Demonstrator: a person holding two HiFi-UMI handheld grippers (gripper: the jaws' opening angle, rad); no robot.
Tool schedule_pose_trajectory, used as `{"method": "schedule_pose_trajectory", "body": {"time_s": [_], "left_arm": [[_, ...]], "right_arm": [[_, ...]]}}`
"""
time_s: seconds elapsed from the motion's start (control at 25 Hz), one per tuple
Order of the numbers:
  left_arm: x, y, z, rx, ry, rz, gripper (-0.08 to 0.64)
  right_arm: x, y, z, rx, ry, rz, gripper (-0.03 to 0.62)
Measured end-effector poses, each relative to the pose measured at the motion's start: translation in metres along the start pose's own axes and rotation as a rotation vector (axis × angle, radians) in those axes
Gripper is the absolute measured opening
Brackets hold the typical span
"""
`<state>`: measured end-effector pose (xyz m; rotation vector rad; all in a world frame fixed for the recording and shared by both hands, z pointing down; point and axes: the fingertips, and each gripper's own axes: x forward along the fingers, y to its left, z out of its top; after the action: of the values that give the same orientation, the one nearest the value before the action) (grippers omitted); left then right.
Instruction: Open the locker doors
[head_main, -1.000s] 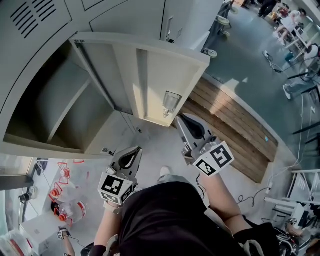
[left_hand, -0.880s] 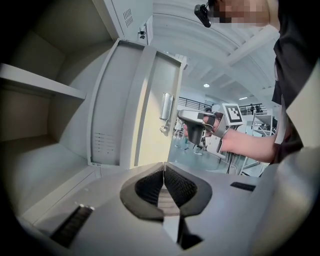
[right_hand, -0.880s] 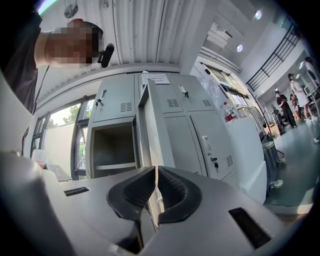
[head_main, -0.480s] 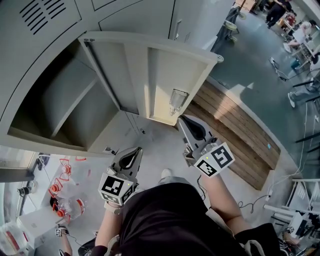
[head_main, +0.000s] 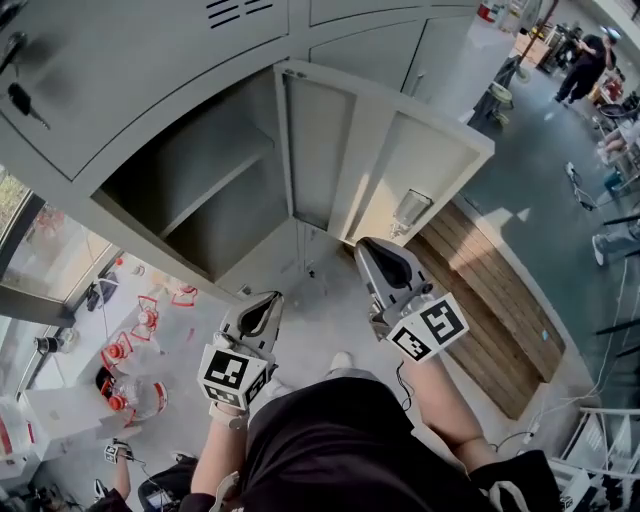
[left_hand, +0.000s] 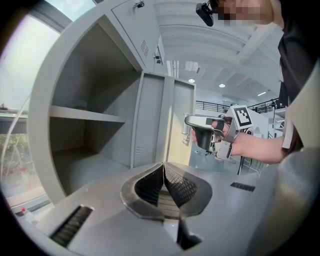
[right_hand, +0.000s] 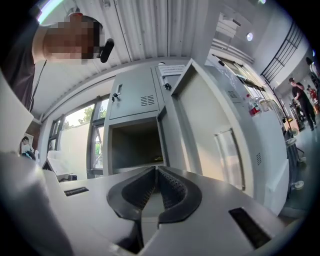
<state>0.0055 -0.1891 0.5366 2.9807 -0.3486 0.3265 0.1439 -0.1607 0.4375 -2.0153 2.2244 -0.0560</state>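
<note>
A grey locker (head_main: 190, 190) stands open and empty, with one shelf (left_hand: 85, 116) inside. Its door (head_main: 400, 165) is swung wide to the right, and a clear handle (head_main: 410, 210) shows on the door's face. My left gripper (head_main: 262, 312) hangs below the open compartment, shut and empty. My right gripper (head_main: 378, 258) is just below the door's lower edge, near the handle but apart from it, also shut on nothing. The left gripper view shows the left gripper (left_hand: 163, 167) with its tips together. In the right gripper view the right gripper (right_hand: 155, 171) points at the open door (right_hand: 210, 135).
Above the open locker is a closed locker door (right_hand: 135, 97) with a key (head_main: 20, 100) in it, and more closed lockers continue to the right. A wooden bench (head_main: 490, 300) runs along the floor at the right. Red objects (head_main: 130, 340) lie at the lower left. People stand far off at the right.
The head view has swung: the open locker now sits higher and further right, and the keyed locker above has come into view. Both grippers stay shut in much the same place.
</note>
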Motion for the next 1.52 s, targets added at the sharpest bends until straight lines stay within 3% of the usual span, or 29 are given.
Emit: {"method": "schedule_pose_trajectory", "body": {"time_s": [0.4, 0.64, 0.92, 1.28, 1.52], "left_arm": [[-0.071, 0.056, 0.039, 0.022, -0.071, 0.195, 0.019], [-0.097, 0.082, 0.068, 0.044, -0.110, 0.279, 0.020], [-0.116, 0.097, 0.091, 0.071, -0.137, 0.327, 0.020], [-0.127, 0.115, 0.120, 0.090, -0.169, 0.383, 0.020], [-0.134, 0.125, 0.140, 0.108, -0.188, 0.401, 0.020]], "right_arm": [[0.073, 0.078, 0.050, -0.049, -0.056, 0.156, 0.043], [0.119, 0.115, 0.101, -0.142, -0.118, 0.235, 0.043], [0.153, 0.151, 0.164, -0.135, -0.179, 0.318, 0.045], [0.185, 0.180, 0.284, -0.186, -0.310, 0.378, 0.120], [0.192, 0.215, 0.349, -0.179, -0.353, 0.484, 0.156]]}}
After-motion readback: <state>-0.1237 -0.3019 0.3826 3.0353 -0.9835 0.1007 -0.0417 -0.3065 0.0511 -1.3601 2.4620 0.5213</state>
